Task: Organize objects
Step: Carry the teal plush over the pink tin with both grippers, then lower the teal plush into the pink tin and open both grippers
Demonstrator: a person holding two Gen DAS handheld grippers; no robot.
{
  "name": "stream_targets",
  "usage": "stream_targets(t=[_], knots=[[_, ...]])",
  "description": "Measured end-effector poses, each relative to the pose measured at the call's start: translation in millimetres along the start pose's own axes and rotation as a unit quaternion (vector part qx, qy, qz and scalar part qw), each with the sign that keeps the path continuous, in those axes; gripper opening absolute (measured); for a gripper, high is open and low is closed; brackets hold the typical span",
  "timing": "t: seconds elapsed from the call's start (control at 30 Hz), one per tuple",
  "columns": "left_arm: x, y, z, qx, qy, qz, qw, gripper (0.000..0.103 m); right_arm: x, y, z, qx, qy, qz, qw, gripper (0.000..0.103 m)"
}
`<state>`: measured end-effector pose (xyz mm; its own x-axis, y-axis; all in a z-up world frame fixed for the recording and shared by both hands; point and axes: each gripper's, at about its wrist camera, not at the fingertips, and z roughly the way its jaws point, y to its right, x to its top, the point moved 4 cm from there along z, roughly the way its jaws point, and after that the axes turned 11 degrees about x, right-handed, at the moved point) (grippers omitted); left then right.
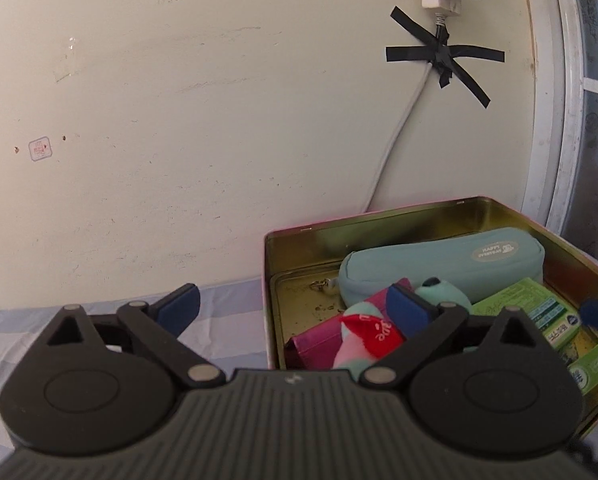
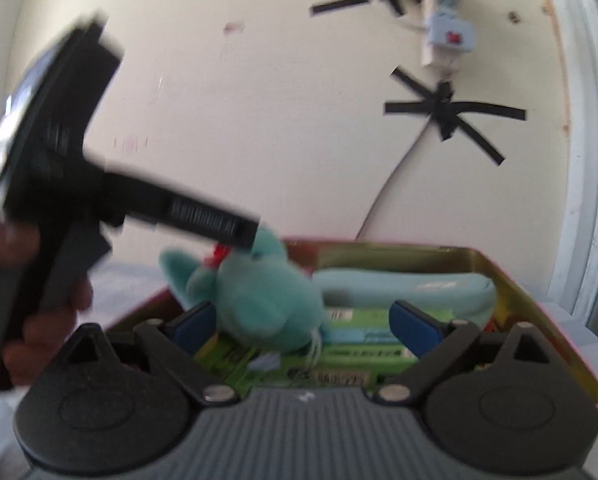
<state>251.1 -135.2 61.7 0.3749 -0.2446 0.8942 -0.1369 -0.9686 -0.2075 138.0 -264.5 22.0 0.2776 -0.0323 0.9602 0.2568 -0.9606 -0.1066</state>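
- Left wrist view shows our left tool (image 1: 295, 306) with its blue pads spread wide and nothing between them; one pad hangs over the checked cloth (image 1: 99, 320), the other over the near left corner of the tin box (image 1: 379, 220).
- In the right wrist view our right tool (image 2: 305, 318) also stands wide apart. The teal plush toy (image 2: 255, 300) sits between and just beyond its pads, but they do not press on it, so we read it as resting free.
- We judge the task nearly done: the tin already holds the plush toy, a light-blue pencil case (image 1: 439, 264) along the back wall, green packets (image 1: 539, 312) at the right and a red-and-pink wrapper (image 1: 351, 340) near the front. We see nothing loose on the cloth, though much of the surface is out of frame.
- What may be left is settling the plush, which rises above the rim at the left side; we see no lid.
- Edges: the rim is thin metal and close under both tools. The wall (image 1: 179, 120) stands right behind the tin, with a taped cable (image 1: 399, 132) running down to it.
- Open room lies leftward over the cloth. The person's hand (image 2: 39, 320) and the left tool's body crowd the right tool's left side.
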Motion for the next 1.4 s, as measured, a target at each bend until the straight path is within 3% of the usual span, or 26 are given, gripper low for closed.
stream_targets(t=[0.23, 0.3, 0.43, 0.6, 0.8, 1.13, 1.4], knots=[[-19, 9, -2, -0.008, -0.041, 0.055, 0.9976, 0.1, 12, 25, -13, -0.036, 0.052, 0.053, 0.997, 0.097], [-23, 10, -8, 0.006, -0.033, 0.061, 0.9976, 0.1, 9, 28, -15, -0.047, 0.047, 0.061, 0.996, 0.097], [-18, 5, -21, -0.007, -0.027, 0.043, 0.9987, 0.1, 8, 28, -14, -0.058, 0.044, 0.055, 0.996, 0.097], [-12, 12, -40, 0.015, 0.007, 0.067, 0.9976, 0.101, 11, 31, -20, -0.064, 0.067, 0.054, 0.994, 0.097], [-16, 12, -57, 0.029, 0.013, 0.081, 0.9962, 0.101, 12, 34, -34, -0.066, 0.095, 0.075, 0.99, 0.097], [-33, 2, -91, 0.025, 0.009, 0.065, 0.9975, 0.103, -12, 25, -81, -0.076, 0.111, 0.113, 0.985, 0.098], [-50, -4, -122, 0.037, 0.019, 0.057, 0.9975, 0.103, -36, 15, -129, -0.071, 0.092, 0.175, 0.978, 0.101]])
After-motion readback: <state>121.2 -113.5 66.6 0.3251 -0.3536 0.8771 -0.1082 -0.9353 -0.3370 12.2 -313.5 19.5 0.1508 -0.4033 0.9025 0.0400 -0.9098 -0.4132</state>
